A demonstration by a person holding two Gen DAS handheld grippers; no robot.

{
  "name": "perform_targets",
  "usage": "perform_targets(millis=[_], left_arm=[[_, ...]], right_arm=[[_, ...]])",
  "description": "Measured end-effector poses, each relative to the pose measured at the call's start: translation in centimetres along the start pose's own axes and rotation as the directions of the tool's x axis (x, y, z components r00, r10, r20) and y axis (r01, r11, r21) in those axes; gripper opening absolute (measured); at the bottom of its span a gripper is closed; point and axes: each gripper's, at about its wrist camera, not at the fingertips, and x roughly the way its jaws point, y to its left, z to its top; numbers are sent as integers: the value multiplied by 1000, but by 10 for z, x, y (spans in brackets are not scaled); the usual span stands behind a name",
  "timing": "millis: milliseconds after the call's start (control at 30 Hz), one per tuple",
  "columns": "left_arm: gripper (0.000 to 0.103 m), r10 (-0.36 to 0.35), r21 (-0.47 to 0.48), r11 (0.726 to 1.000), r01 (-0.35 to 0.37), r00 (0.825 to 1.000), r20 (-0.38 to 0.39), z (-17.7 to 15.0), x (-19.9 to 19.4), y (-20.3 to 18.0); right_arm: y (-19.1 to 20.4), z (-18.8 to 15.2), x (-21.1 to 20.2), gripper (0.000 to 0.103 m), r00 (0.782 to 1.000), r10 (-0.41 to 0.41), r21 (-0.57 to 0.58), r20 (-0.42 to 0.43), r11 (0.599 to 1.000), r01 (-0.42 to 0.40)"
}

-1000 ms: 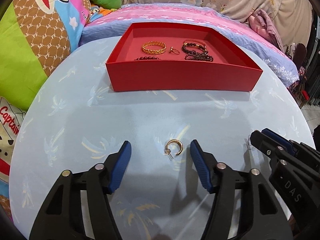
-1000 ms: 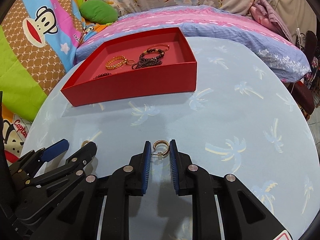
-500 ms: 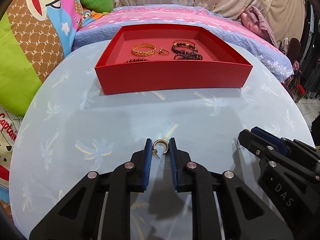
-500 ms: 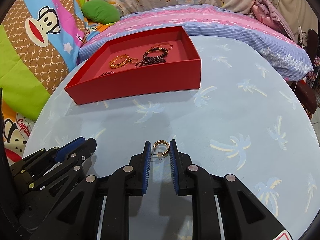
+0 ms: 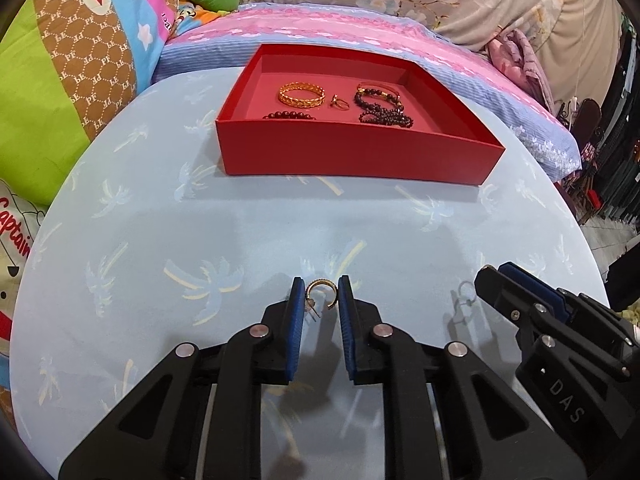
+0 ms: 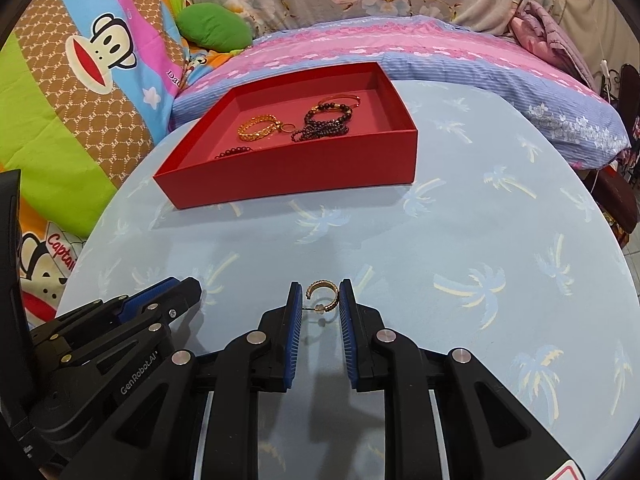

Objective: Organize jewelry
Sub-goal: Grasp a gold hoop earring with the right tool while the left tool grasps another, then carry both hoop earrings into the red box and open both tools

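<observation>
My left gripper (image 5: 319,294) is shut on a gold hoop earring (image 5: 320,293), held above the table. My right gripper (image 6: 319,295) is shut on a second gold hoop earring (image 6: 323,296), also lifted. Each gripper shows in the other's view: the right one (image 5: 502,280) at lower right, the left one (image 6: 176,292) at lower left. A red tray (image 5: 352,152) stands at the far side of the table and also shows in the right wrist view (image 6: 288,178). It holds a gold bangle (image 5: 302,95), a small ring (image 5: 339,102) and dark bead bracelets (image 5: 380,110).
The round table has a light blue cloth with palm prints (image 5: 200,220). A bed with a pink and blue cover (image 5: 340,28) lies behind it. Cartoon cushions (image 5: 60,80) press against the table's left edge. The floor drops away at right (image 5: 612,224).
My left gripper closed on the earring on the table and lifted it. My right gripper has kept hold of its earring. Both have drawn slightly nearer the tray.
</observation>
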Motion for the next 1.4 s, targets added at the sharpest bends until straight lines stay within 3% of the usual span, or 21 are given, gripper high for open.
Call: perform_targets(millis=[633, 1100, 1400], left_arm=[[16, 6, 51, 999, -10, 997, 78, 54, -21, -14], [17, 22, 84, 996, -32, 993, 113, 128, 15, -17], [17, 35, 89, 995, -44, 995, 96, 169, 57, -18]], right_arm=[[10, 58, -26, 18, 991, 40, -37, 125, 999, -36], [-1, 127, 25, 18, 993, 32, -35, 117, 999, -28], [-6, 164, 65, 18, 994, 19, -33, 103, 999, -16]])
